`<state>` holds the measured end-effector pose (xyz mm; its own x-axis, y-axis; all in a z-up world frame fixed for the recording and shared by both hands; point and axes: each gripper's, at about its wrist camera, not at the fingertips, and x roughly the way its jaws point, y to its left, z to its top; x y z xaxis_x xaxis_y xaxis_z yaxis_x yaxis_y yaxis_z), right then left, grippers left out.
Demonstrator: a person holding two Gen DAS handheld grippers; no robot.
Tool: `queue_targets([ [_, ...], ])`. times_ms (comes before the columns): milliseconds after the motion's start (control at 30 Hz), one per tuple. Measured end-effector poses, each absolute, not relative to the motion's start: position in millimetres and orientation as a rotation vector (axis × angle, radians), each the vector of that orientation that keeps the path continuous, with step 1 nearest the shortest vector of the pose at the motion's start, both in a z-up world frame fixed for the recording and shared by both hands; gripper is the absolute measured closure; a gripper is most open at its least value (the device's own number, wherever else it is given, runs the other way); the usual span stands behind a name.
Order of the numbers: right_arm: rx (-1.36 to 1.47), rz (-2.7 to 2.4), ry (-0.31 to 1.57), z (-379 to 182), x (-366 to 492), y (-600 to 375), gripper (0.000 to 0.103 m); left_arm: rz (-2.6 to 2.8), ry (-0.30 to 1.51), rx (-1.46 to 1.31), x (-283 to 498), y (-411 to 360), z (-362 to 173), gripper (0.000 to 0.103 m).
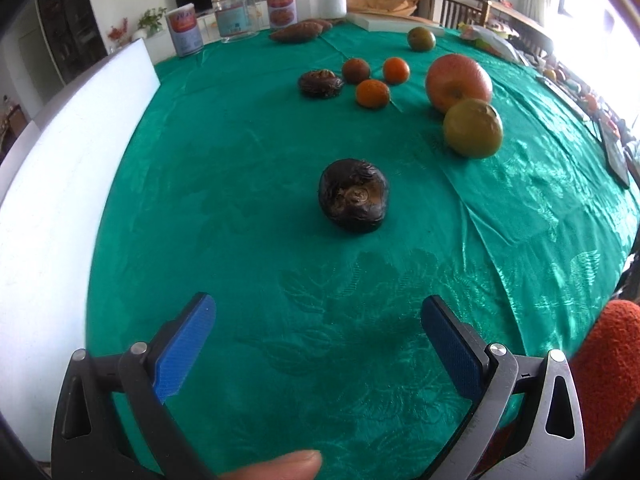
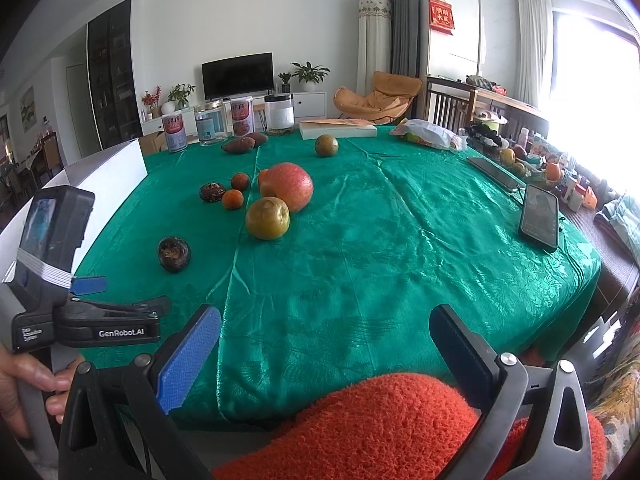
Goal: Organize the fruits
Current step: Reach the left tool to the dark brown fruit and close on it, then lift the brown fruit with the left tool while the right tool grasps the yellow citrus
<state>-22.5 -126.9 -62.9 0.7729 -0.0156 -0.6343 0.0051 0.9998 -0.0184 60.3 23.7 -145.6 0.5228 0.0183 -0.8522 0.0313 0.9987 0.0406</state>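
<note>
On the green tablecloth [image 1: 248,160] a dark wrinkled fruit [image 1: 353,195] lies straight ahead of my open, empty left gripper [image 1: 318,312]; it also shows in the right wrist view [image 2: 174,254]. Farther back lie a green-yellow citrus [image 1: 473,128] [image 2: 267,218], a big red-orange fruit [image 1: 458,82] [image 2: 289,186], three small oranges [image 1: 372,93], a second dark fruit [image 1: 320,83] and a far green citrus [image 1: 421,39]. My right gripper [image 2: 325,320] is open and empty at the table's near edge, over an orange fuzzy sleeve [image 2: 380,428]. The left gripper's body [image 2: 80,320] shows at its left.
A white box [image 1: 60,208] stands along the table's left side. Jars and cans [image 1: 234,16], sweet potatoes [image 1: 296,33] and a flat white box [image 1: 396,24] line the far edge. A phone [image 2: 540,216] leans at the right edge, with clutter behind it.
</note>
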Motion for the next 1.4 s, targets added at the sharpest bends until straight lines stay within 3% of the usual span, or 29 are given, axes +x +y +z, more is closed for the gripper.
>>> queue_targets([
  [767,-0.003,0.006,0.712,-66,-18,-127,0.0,-0.078,1.039,-0.008,67,36,-146,0.001],
  [1033,-0.005,0.009,0.719,-67,-17,-126,0.0,-0.254,0.926,-0.007,88,26,-116,0.002],
  [1067,-0.005,0.009,0.718,-67,-17,-126,0.0,-0.246,0.925,0.008,93,23,-116,0.005],
  [1133,-0.003,0.008,0.719,-68,-17,-127,0.0,-0.233,0.948,0.021,105,20,-123,0.03],
  [1267,0.036,0.027,0.759,-69,-13,-133,0.0,-0.201,0.989,0.04,111,19,-138,0.044],
  [1300,0.062,0.05,0.789,-70,-7,-136,0.0,-0.19,0.967,0.058,109,19,-138,0.063],
  [1400,0.093,0.123,0.916,-75,30,-136,0.0,-0.186,0.947,0.031,106,25,-135,0.063],
])
